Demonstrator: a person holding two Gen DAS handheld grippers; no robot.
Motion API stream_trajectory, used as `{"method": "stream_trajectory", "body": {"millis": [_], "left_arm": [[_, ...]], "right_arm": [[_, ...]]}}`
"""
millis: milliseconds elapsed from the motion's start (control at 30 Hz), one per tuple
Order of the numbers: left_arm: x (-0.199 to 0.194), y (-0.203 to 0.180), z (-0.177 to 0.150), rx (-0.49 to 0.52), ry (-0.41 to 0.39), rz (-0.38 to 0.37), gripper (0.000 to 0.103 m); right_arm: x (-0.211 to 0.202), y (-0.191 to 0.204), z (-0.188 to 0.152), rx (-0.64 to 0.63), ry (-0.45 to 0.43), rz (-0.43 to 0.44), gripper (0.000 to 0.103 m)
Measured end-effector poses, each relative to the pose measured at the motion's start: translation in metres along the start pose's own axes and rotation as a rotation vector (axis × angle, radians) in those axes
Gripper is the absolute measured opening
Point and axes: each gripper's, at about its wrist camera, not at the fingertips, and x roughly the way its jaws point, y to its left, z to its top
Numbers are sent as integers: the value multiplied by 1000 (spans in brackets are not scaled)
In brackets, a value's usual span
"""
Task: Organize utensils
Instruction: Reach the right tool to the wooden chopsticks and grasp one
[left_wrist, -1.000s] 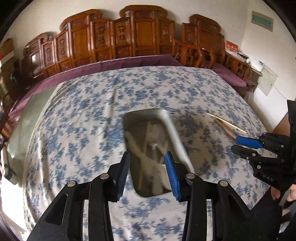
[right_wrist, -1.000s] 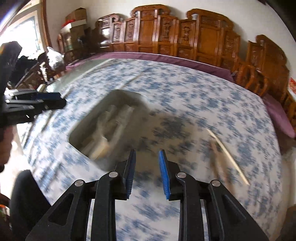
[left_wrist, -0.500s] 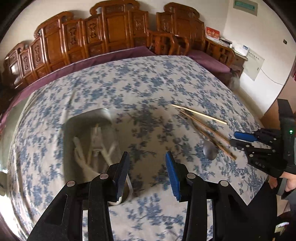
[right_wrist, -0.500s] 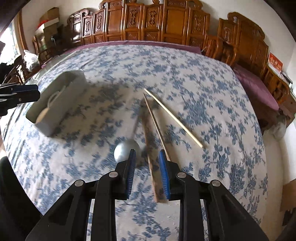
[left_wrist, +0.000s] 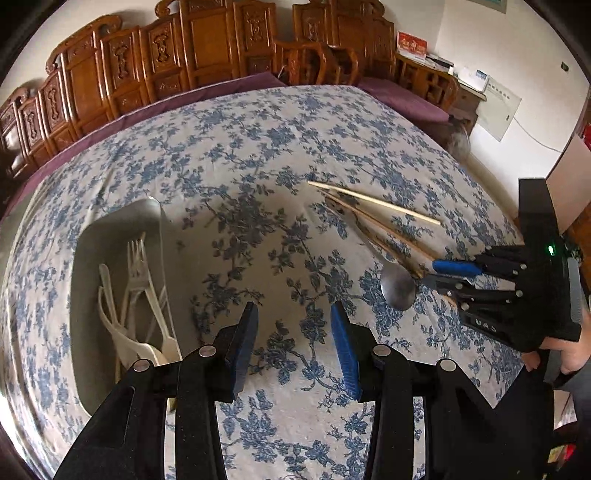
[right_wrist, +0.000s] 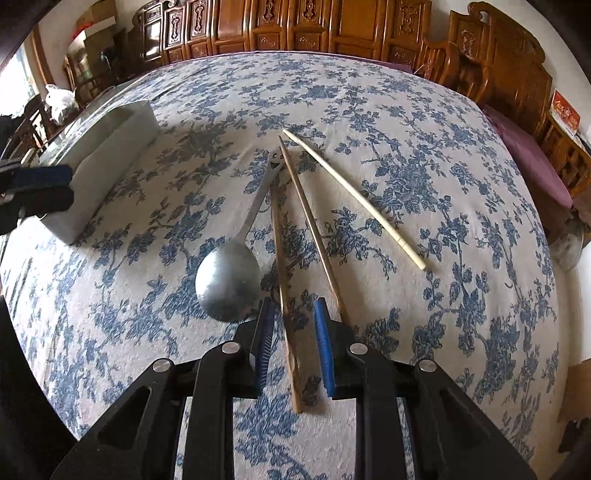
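- Left wrist view: left hand-held gripper (left_wrist: 293, 328) released, nothing between the pads, over the floral counter (left_wrist: 258, 147). Grey bin (left_wrist: 110, 236) at left holds white plastic forks (left_wrist: 135, 258). Steel spoon (left_wrist: 398, 287) and chopsticks (left_wrist: 373, 201) lie right, beside the right hand-held gripper (left_wrist: 430, 273).
- Right wrist view: right hand-held gripper (right_wrist: 293, 332) has just been closing, pads straddling one brown chopstick (right_wrist: 284, 295), not yet pressing. Steel spoon (right_wrist: 227, 280) just left; pale chopstick (right_wrist: 354, 199) apart, right.

A steel spoon (right_wrist: 227, 284) lies bowl-down beside three splayed wooden chopsticks (right_wrist: 317, 232) on the cloth.
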Motion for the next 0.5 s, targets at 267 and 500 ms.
{"method": "stream_trajectory", "body": {"millis": [267,500], "left_arm": [[3,1,-12,-7,19,7,39],[3,0,-14,-8,23,7,39]], "right_arm": [[15,6,17,-33,13,-20,23],[14,8,17,-50,21,-13,7]]}}
